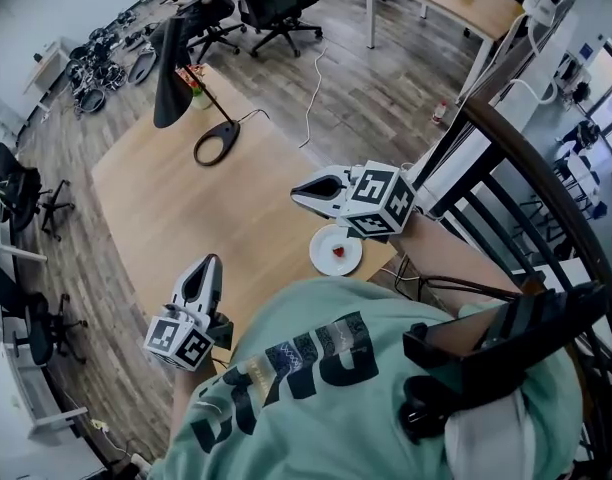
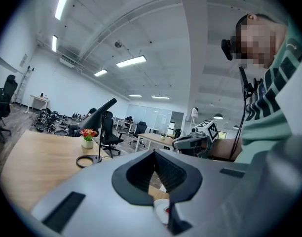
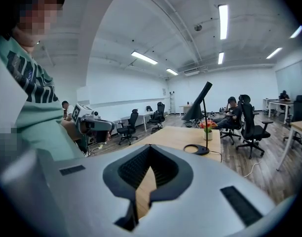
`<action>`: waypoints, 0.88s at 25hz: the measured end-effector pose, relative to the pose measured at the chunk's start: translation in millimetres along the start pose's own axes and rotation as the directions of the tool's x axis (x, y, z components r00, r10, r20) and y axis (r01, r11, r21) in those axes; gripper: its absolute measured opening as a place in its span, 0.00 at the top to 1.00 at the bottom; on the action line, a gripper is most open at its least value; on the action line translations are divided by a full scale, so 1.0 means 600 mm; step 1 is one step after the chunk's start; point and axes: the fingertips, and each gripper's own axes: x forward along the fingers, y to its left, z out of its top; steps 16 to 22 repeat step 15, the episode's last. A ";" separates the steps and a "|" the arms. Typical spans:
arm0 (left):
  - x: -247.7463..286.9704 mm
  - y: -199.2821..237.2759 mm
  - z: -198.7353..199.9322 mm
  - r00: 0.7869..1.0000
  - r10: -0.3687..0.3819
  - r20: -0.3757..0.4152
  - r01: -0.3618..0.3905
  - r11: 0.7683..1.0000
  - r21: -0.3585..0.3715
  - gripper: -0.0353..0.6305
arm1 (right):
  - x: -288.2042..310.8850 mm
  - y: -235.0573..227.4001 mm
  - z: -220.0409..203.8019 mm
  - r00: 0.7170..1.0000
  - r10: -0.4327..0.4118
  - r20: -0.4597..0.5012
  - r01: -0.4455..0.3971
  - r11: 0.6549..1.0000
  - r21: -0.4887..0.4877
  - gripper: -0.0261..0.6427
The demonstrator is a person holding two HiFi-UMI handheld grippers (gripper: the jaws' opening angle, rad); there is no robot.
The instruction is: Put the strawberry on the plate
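Head view shows the small red strawberry point(image 1: 338, 252) resting on the round white plate point(image 1: 324, 262) near the pale wooden surface's point(image 1: 186, 198) edge, so the left hand-held gripper point(image 1: 210, 261) and right hand-held gripper point(image 1: 297, 193) hang clear, jaws together on nothing, the job apparently done.

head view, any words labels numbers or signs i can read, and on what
T-shirt: big dark lettering, creased and seen at an angle, unreadable.
Left marker cube, right marker cube: black-and-white square patterns only, no words.
No other text shows.
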 end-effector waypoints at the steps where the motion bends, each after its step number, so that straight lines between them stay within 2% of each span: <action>1: 0.001 -0.009 -0.006 1.000 -0.005 0.001 0.005 1.000 0.005 0.94 | -0.009 0.003 -0.006 1.000 -0.003 0.007 0.003 1.000 -0.001 0.95; 10: -0.014 -0.053 -0.025 1.000 -0.029 -0.002 0.029 0.999 0.023 0.94 | -0.061 0.031 -0.026 0.999 -0.038 0.028 0.038 0.999 -0.002 0.95; 15: -0.052 -0.093 -0.037 0.999 -0.042 0.010 0.042 0.998 0.038 0.94 | -0.091 0.078 -0.037 0.998 -0.045 0.038 0.045 0.999 -0.012 0.95; 22: -0.052 -0.093 -0.037 0.999 -0.042 0.010 0.042 0.998 0.038 0.94 | -0.091 0.078 -0.037 0.998 -0.045 0.038 0.045 0.999 -0.012 0.95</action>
